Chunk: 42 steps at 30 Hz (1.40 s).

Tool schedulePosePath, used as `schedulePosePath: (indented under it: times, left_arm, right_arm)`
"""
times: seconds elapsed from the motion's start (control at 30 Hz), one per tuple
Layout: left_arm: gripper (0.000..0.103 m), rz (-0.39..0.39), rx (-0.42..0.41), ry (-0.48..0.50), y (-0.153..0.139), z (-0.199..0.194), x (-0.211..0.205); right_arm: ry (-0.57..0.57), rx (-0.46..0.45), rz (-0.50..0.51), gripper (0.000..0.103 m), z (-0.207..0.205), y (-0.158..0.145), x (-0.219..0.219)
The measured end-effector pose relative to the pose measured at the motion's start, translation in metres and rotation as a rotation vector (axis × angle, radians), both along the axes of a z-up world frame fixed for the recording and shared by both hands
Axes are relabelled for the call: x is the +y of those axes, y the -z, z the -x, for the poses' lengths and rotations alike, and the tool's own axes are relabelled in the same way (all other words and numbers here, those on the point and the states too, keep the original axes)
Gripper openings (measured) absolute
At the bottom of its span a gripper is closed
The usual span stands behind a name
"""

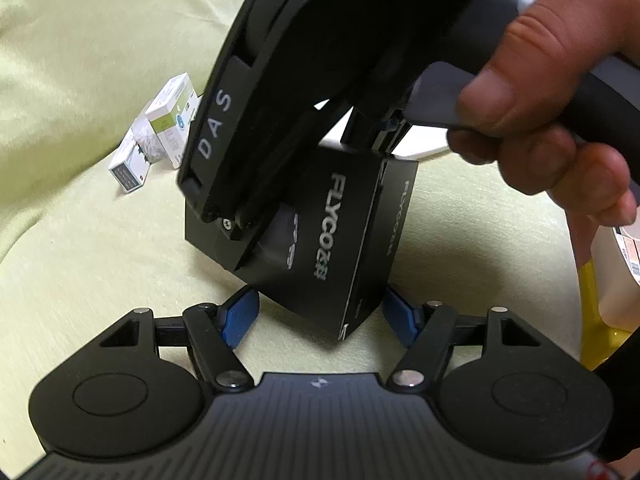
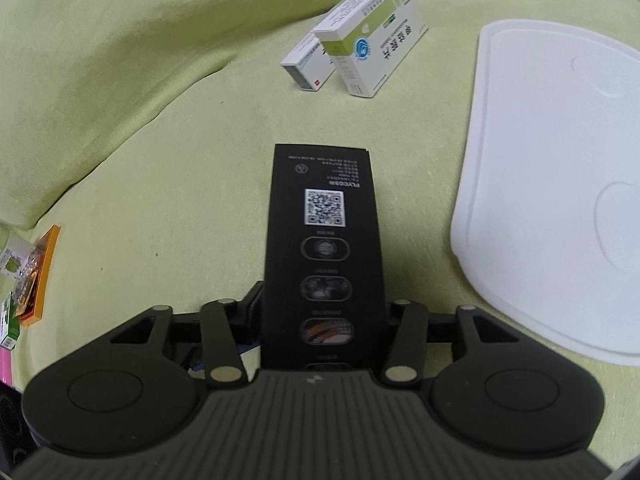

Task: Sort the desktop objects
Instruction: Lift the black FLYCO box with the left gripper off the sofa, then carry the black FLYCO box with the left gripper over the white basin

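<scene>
A black FLYCO box [image 1: 340, 236] hangs tilted over the light green cloth [image 1: 80, 260]. In the left wrist view my right gripper [image 1: 304, 184], held by a hand [image 1: 540, 100], comes down from above and is shut on the box. My left gripper [image 1: 320, 318] is open, its blue pads [image 1: 240, 316] standing either side of the box's lower corner without touching it. In the right wrist view the black box [image 2: 324, 216] runs forward from between the fingers of my right gripper [image 2: 322, 308], QR code facing up.
Two white medicine boxes [image 2: 360, 40] stand side by side at the back, also in the left wrist view as the medicine boxes [image 1: 168, 124]. A white board [image 2: 560, 184] lies to the right. An orange pack [image 2: 36, 276] lies at the far left. A yellow item [image 1: 596, 312] sits at the right edge.
</scene>
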<state>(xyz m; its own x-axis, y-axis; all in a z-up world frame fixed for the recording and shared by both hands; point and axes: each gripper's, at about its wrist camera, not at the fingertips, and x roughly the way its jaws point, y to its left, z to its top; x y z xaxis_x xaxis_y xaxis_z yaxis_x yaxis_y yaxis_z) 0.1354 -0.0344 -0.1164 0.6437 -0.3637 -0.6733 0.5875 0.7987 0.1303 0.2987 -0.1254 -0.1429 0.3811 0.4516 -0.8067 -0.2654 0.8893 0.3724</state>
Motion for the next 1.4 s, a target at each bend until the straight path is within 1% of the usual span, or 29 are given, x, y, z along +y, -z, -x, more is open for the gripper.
schedulePosePath:
  times: [0.17, 0.37, 0.57, 0.67, 0.73, 0.77, 0.83, 0.87, 0.93, 1.1, 1.23, 1.4]
  left_arm:
    - [0.071, 0.005, -0.002, 0.001, -0.003, 0.000, 0.007]
    - [0.071, -0.021, -0.016, 0.010, -0.008, 0.000, 0.015]
    - [0.071, -0.062, -0.036, 0.037, -0.012, -0.001, 0.023]
    - [0.067, -0.092, -0.059, 0.075, -0.015, -0.001, 0.024]
    - [0.061, -0.105, -0.079, 0.106, -0.017, 0.001, 0.024]
    - [0.061, -0.104, -0.087, 0.118, -0.018, 0.001, 0.025]
    - [0.053, -0.088, -0.098, 0.148, -0.021, 0.002, 0.029]
    - [0.052, -0.078, -0.103, 0.166, -0.023, 0.003, 0.030]
    - [0.052, -0.064, -0.121, 0.217, -0.027, 0.008, 0.032]
    - [0.052, -0.082, -0.174, 0.354, -0.037, 0.026, 0.031]
    - [0.051, -0.080, -0.191, 0.401, -0.044, 0.035, 0.032]
    - [0.051, -0.106, -0.201, 0.443, -0.052, 0.049, 0.027]
  right_arm:
    - [0.011, -0.011, -0.016, 0.039, 0.002, -0.001, -0.004]
    - [0.053, -0.051, -0.051, 0.039, 0.003, -0.010, -0.013]
    - [0.056, -0.079, -0.069, 0.039, 0.012, -0.020, -0.019]
    - [0.055, -0.091, -0.074, 0.039, 0.021, -0.025, -0.026]
    - [0.056, -0.095, -0.081, 0.039, 0.028, -0.027, -0.032]
    - [0.056, -0.095, -0.086, 0.039, 0.032, -0.029, -0.037]
    - [0.054, -0.089, -0.102, 0.039, 0.042, -0.029, -0.045]
    - [0.054, -0.086, -0.110, 0.039, 0.047, -0.029, -0.049]
    - [0.049, -0.080, -0.125, 0.039, 0.057, -0.028, -0.054]
    - [0.034, -0.101, -0.139, 0.039, 0.082, -0.034, -0.064]
    - [0.060, -0.125, -0.146, 0.039, 0.105, -0.040, -0.072]
    - [0.106, -0.143, -0.162, 0.039, 0.132, -0.042, -0.084]
